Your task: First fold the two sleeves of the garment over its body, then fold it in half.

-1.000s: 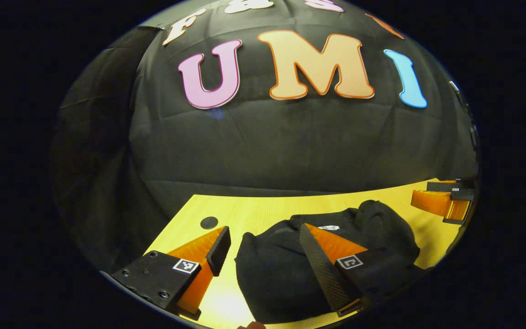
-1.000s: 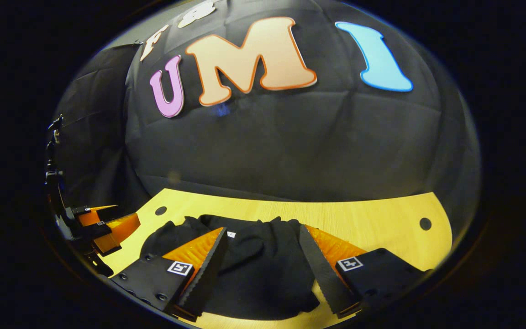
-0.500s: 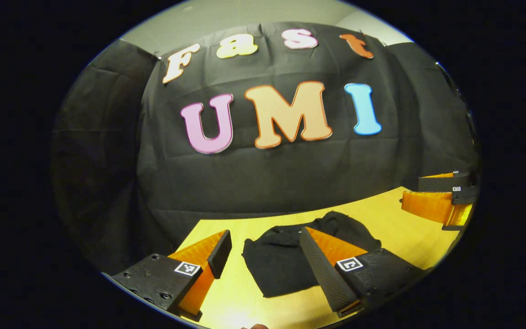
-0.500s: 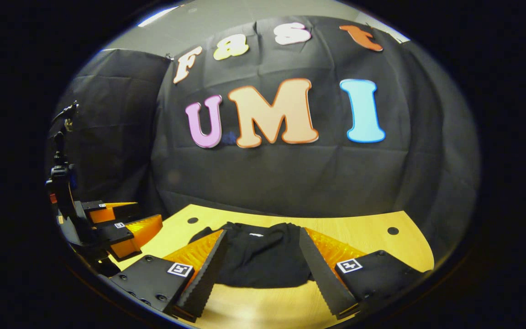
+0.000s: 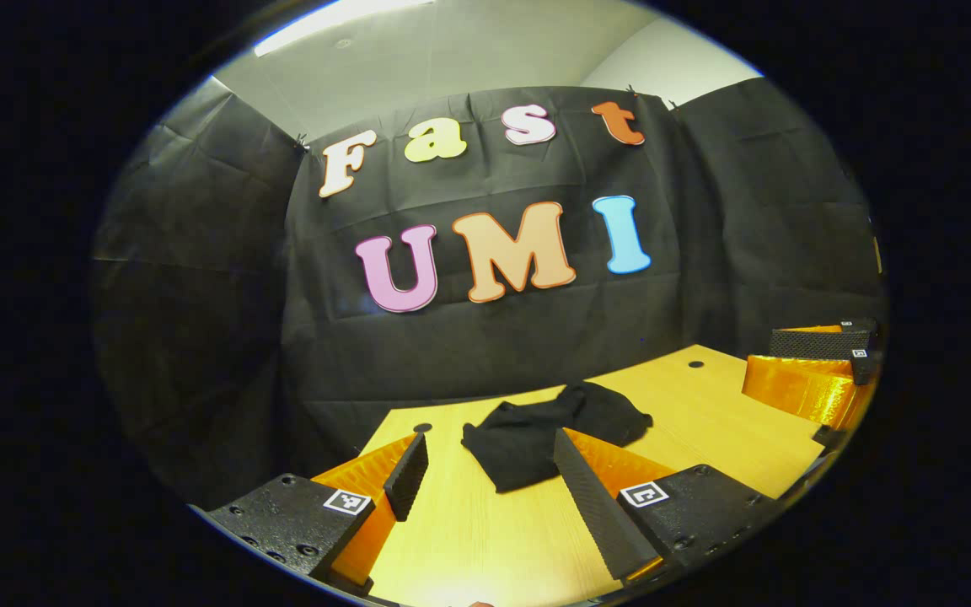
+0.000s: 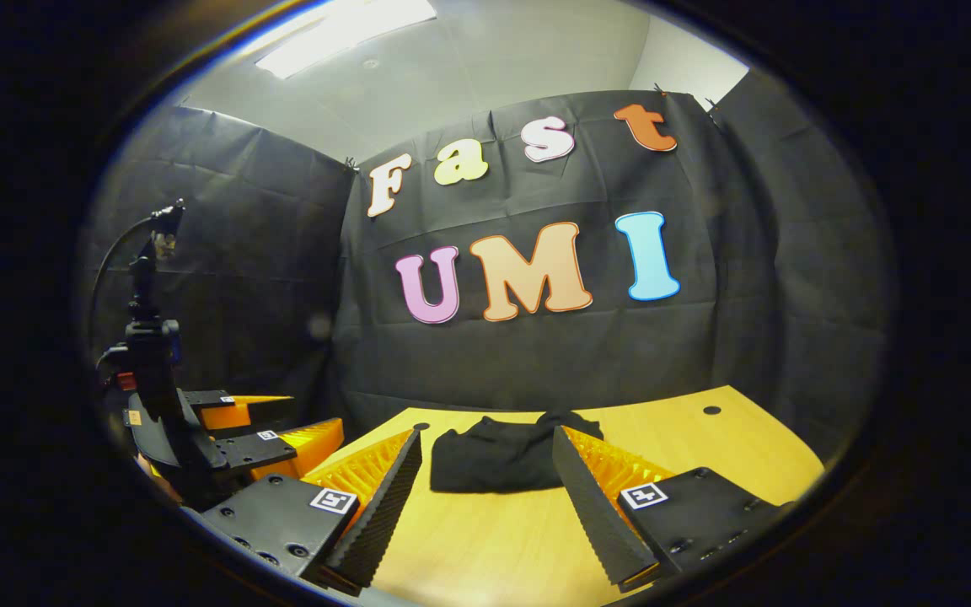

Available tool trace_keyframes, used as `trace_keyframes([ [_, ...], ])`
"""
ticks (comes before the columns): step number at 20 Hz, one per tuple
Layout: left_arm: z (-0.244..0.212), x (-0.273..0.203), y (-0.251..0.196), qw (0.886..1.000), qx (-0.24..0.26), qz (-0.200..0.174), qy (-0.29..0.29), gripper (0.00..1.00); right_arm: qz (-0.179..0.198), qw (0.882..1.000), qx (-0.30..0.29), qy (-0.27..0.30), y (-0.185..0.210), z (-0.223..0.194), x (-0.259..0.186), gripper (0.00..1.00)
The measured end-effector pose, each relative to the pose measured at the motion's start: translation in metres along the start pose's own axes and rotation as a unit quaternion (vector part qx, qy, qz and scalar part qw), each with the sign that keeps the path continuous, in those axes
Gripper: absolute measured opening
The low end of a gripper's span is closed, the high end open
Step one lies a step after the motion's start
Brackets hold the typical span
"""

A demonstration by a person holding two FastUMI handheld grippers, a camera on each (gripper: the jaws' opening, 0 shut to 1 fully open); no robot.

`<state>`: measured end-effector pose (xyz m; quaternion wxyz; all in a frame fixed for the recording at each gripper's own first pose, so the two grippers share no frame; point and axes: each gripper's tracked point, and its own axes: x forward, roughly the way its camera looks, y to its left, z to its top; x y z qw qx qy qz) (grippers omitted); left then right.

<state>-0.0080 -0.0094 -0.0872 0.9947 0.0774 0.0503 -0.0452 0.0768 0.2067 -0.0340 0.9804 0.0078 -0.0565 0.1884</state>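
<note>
A black garment [image 5: 549,430] lies folded into a small bundle on the yellow wooden table [image 5: 485,531], toward its far side. In the right gripper view the same garment [image 6: 498,455] sits beyond my fingers. My left gripper [image 5: 485,459] is open, held well back from the cloth, with nothing between its fingers. My right gripper [image 6: 485,464] is open too, above the near part of the table [image 6: 485,539]. The right gripper [image 5: 814,371] appears at the right edge of the left gripper view. The left gripper [image 6: 258,426] appears at the left of the right gripper view.
Small round holes [image 5: 694,364] mark the tabletop near its far corners; another hole [image 6: 711,410] is at the far right. A black stand with a cable [image 6: 148,320] rises at the left, behind the left gripper. Black cloth walls close the booth behind the table.
Both grippers have pulled back and up from the garment, which now looks smaller and farther off. The folded bundle stays on the table. Both stayed open.
</note>
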Motion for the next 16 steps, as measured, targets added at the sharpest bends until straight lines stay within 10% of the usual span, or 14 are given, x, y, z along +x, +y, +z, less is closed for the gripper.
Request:
trace_keyframes([
  [16, -0.009, -0.07, -0.05, 0.999, 0.0, 0.018, 0.042, 0.92, -0.011, 0.999, 0.03, 0.022, -0.07, -0.02, -0.108, 0.97],
])
